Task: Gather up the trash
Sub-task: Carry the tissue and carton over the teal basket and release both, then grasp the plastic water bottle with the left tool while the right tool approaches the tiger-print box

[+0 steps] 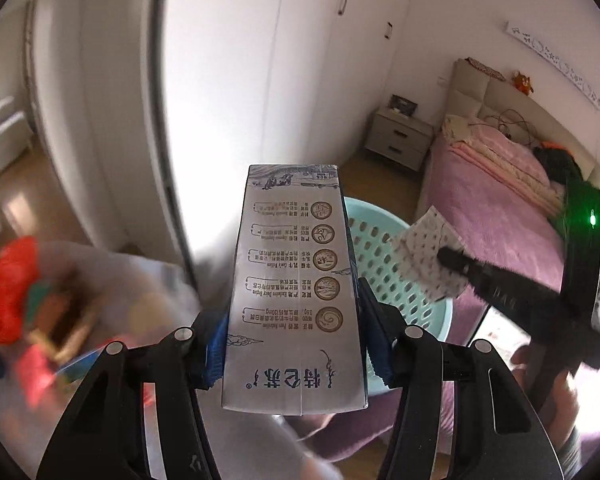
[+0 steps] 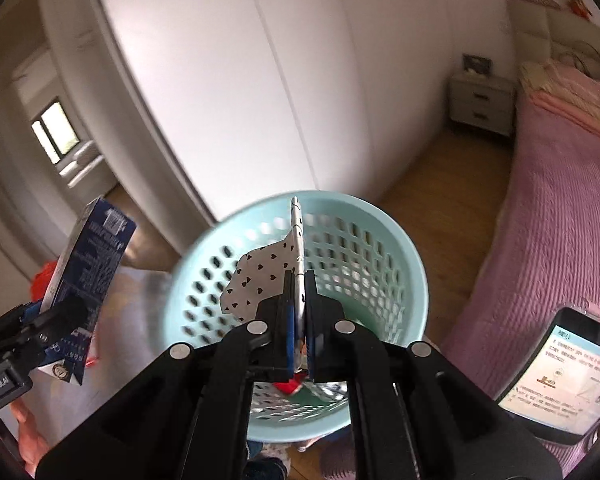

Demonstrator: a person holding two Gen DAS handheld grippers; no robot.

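A bedroom is spreading out ahead of both grippers: white wardrobe doors (image 2: 228,92) are filling the far wall, a wooden floor (image 2: 440,168) is running beneath them, and a bed with a pink cover (image 2: 560,216) is lying off to the right, with a grey nightstand (image 2: 480,100) beyond its head.

The left gripper (image 1: 292,336) is closing its two fingers on the sides of a milk carton (image 1: 296,280), which is standing up between them with its silver printed face toward the camera. The right gripper (image 2: 298,312) is pinching a thin sheet of white wrapper dotted with small hearts (image 2: 260,280), the fingers nearly meeting, and is holding it right above the mouth of a light blue perforated basket (image 2: 404,248).

To the left of the left gripper, a blurred heap of red and mixed colours (image 1: 16,300) is sitting in what looks like a clear bag; I cannot make out what it is. Something red is also showing low inside the basket, half hidden behind the right gripper's fingers.

Only the right wrist view is taking in the lit phone screen (image 2: 568,372) on the bed at the near right and the carton's dark blue side. Only the left wrist view is showing a small plush toy (image 1: 522,80) on the headboard and the right gripper from the side, its green light glowing.
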